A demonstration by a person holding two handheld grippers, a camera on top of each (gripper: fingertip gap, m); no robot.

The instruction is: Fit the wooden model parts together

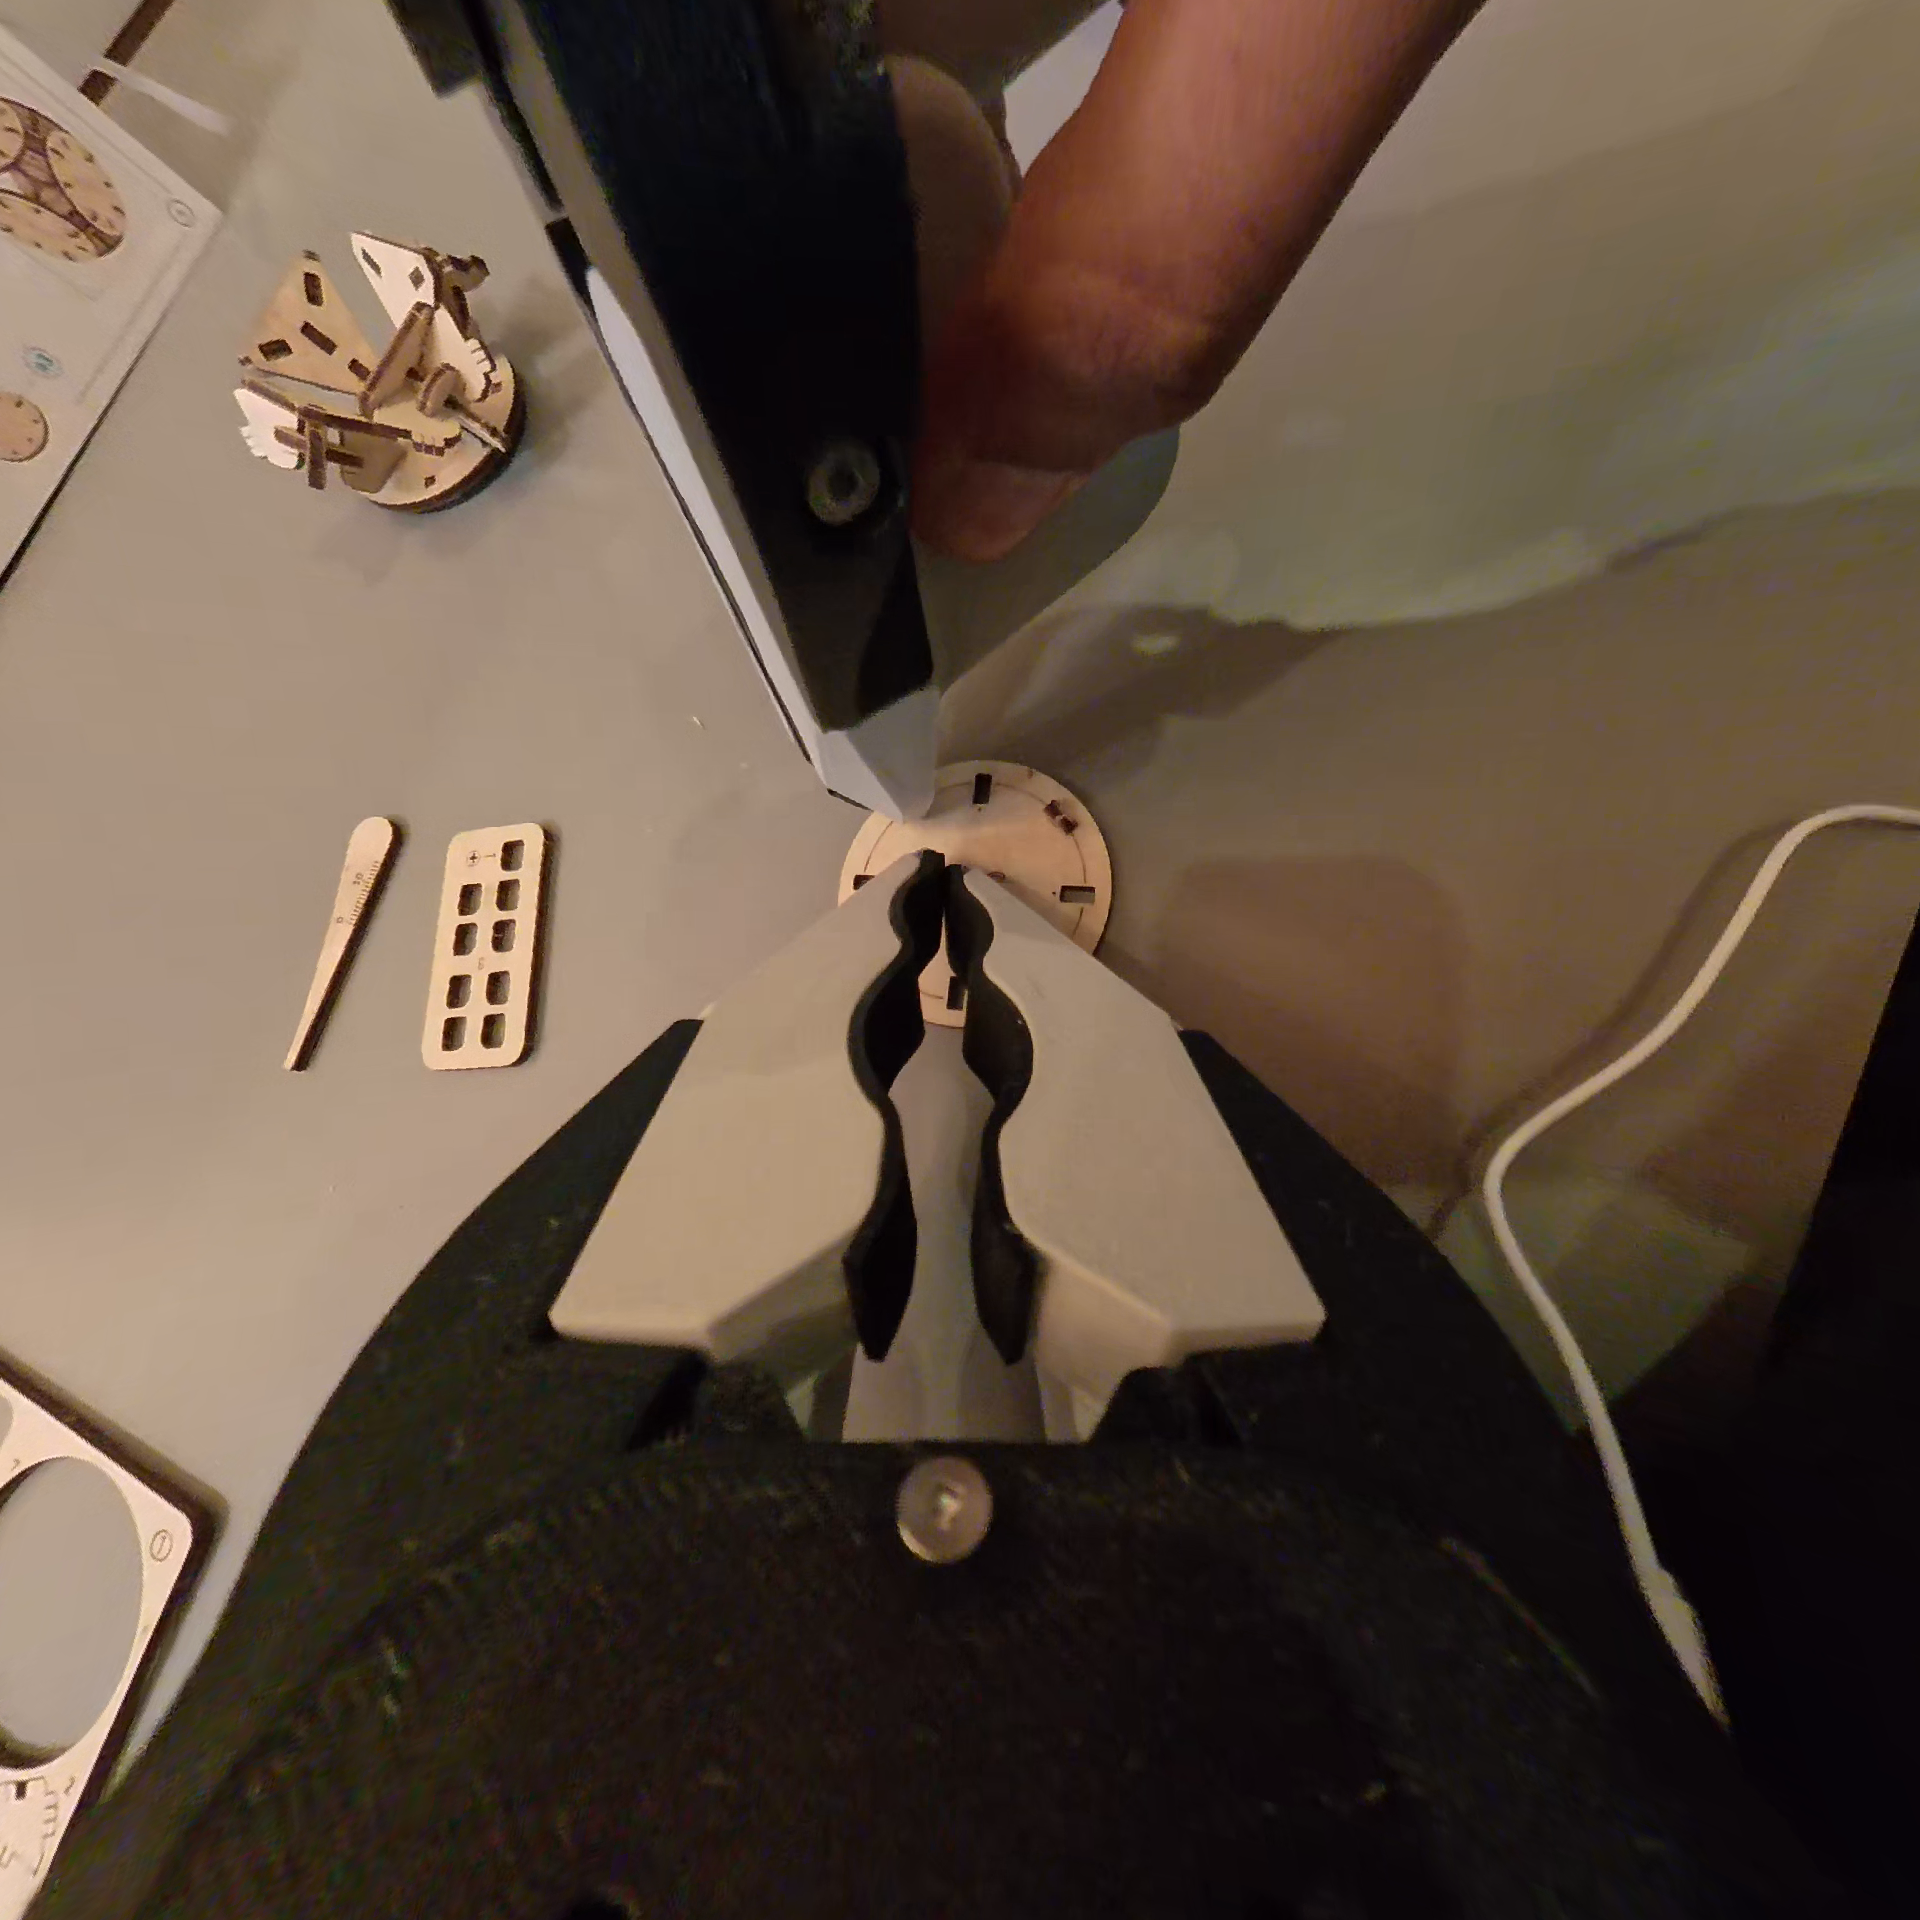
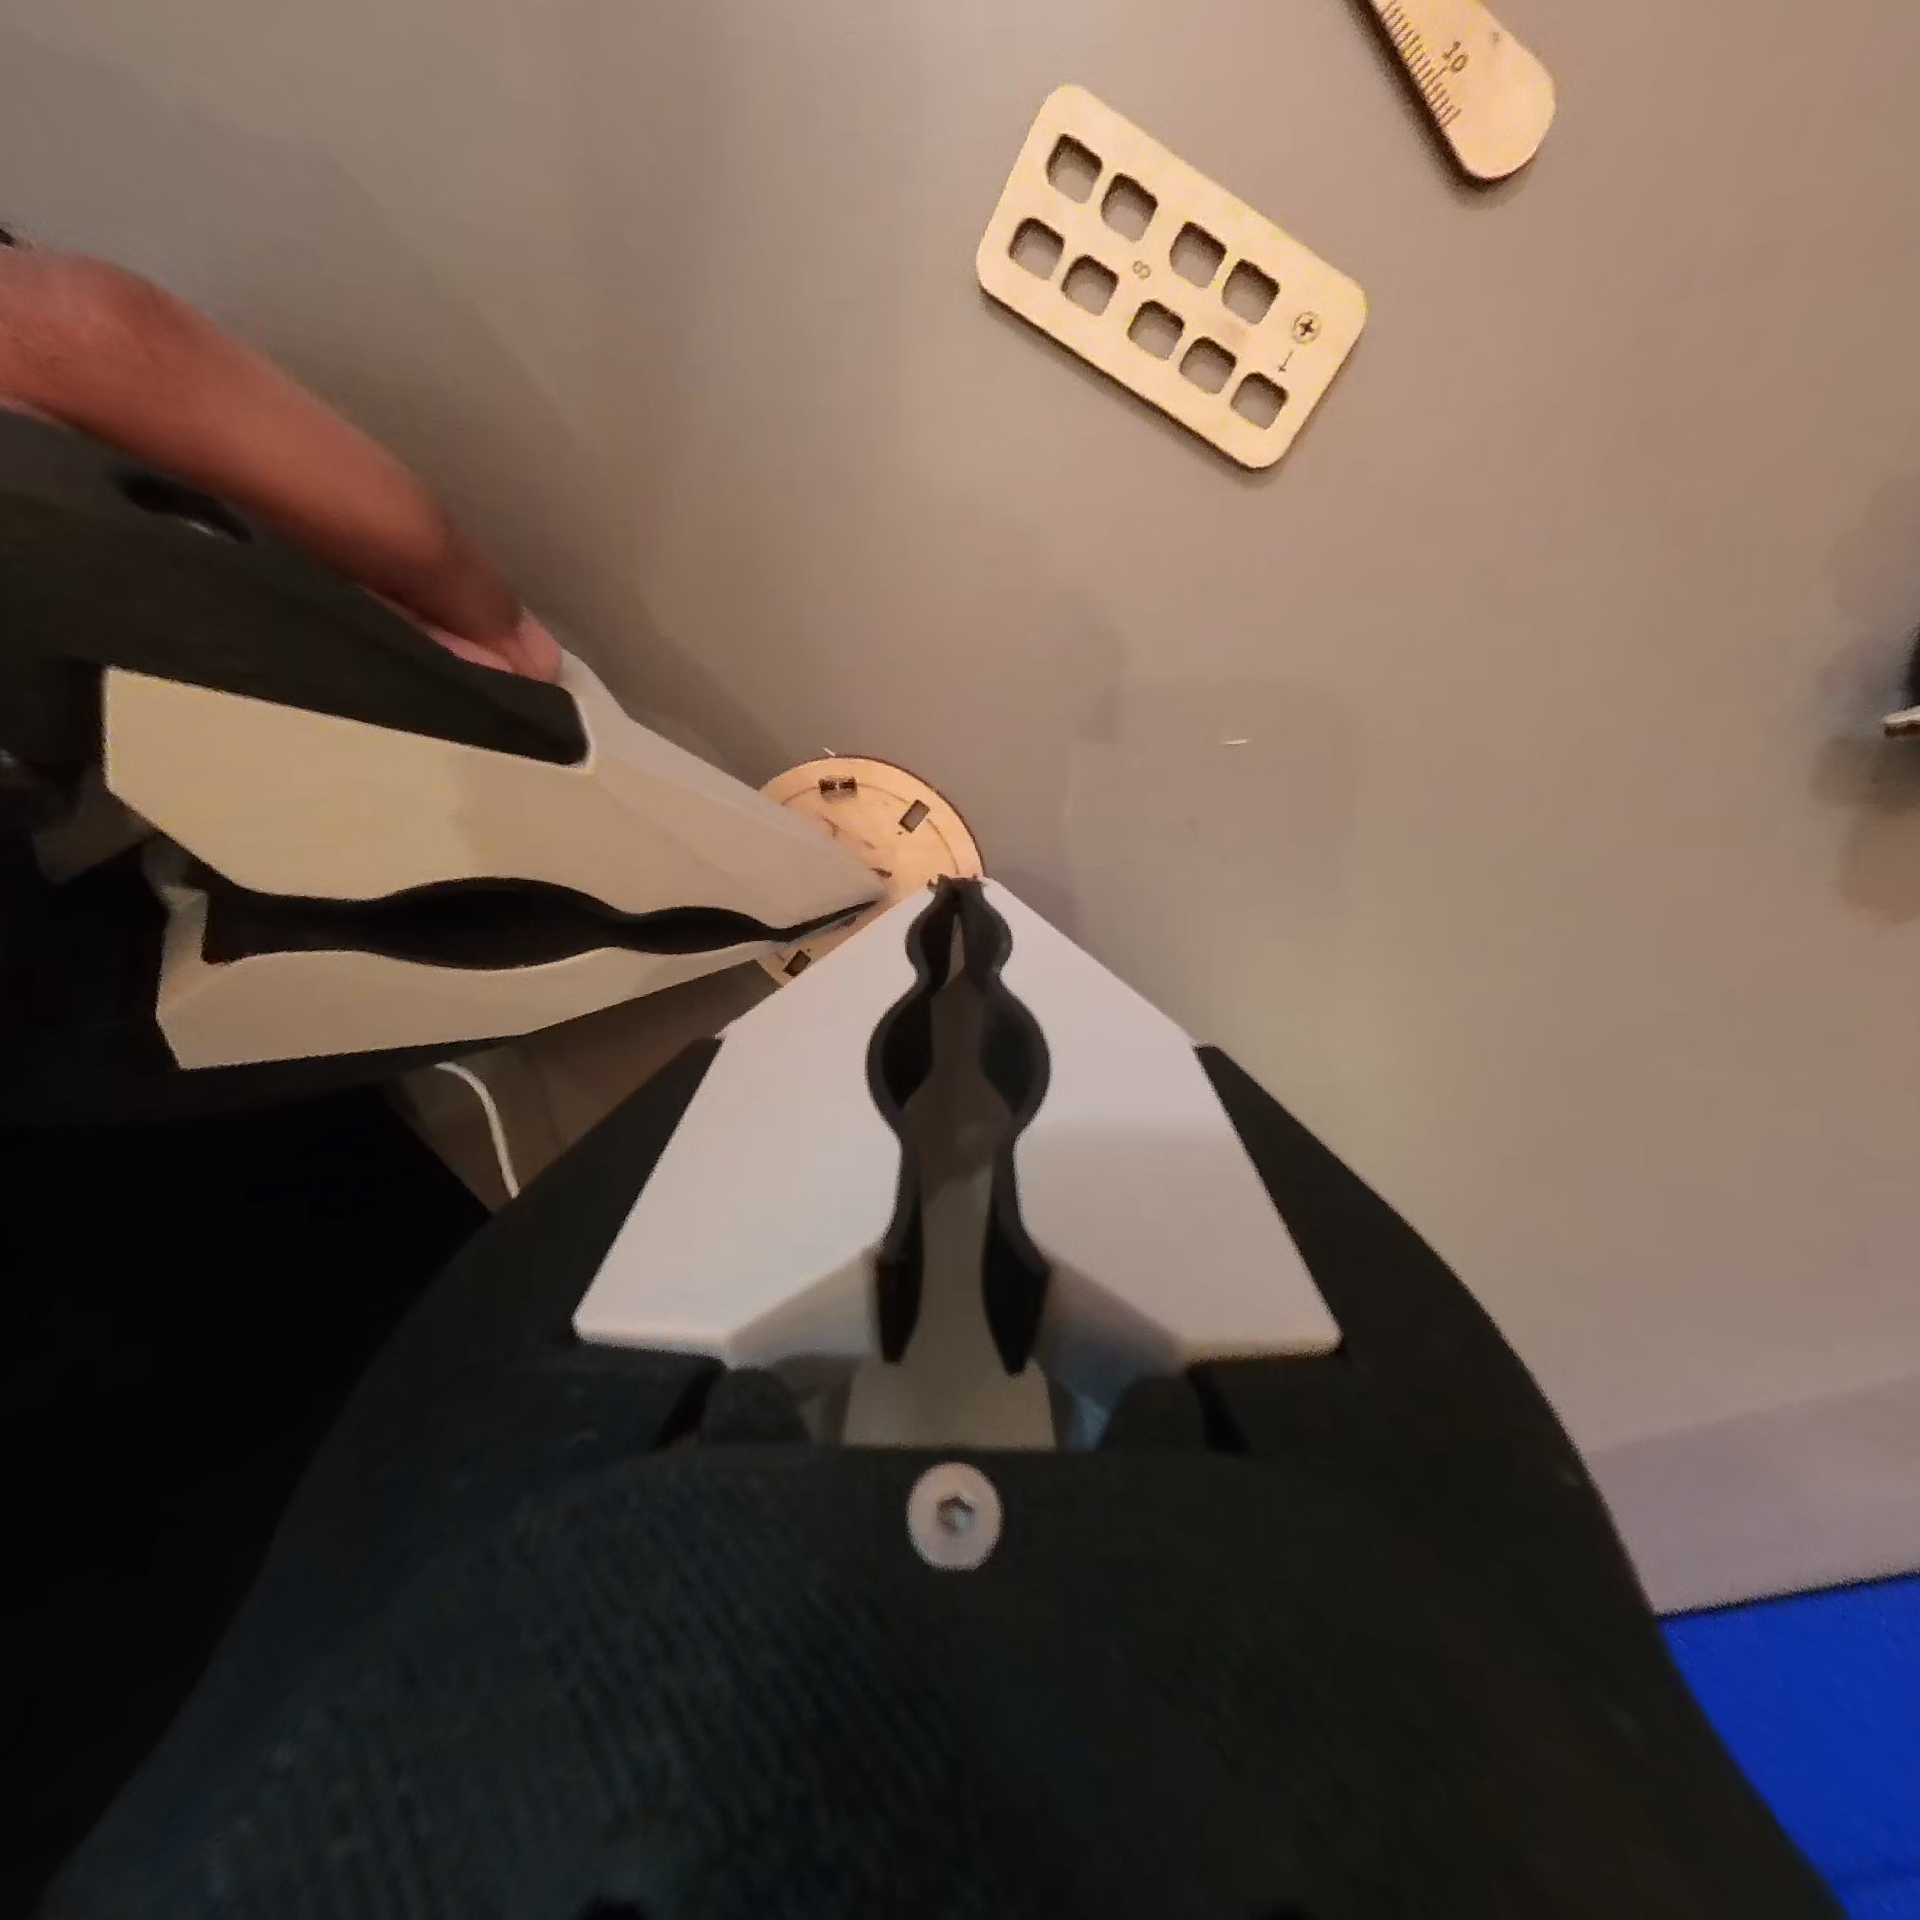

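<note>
Pressing both tips onto a round wooden disc [image 1: 1023, 847] flat on the grey table [image 1: 312, 707]: left gripper [image 1: 940, 862] pressed together, right gripper [image 2: 961, 885] likewise, nothing pinched. Slotted wooden plate [image 1: 483, 945] and tapered wooden scale strip [image 1: 343, 940] lying well left of left gripper. Small wooden assembly [image 1: 384, 384] farther off.

The round pale plywood disc [image 1: 1023, 831] with dark burnt slot edges is the landmark: matt, smooth, lying on a matt grey table top [image 1: 416, 675]. Left of the disc lie a slotted rectangular plywood plate [image 1: 483, 943] and a tapered plywood scale stick [image 1: 343, 940], both matt. Over the disc, matt grey plastic fingers [image 1: 800, 1039] carry black rubbery pads on rough black printed bodies, with a glossy white cable [image 1: 1558, 1122] to its right.
</note>
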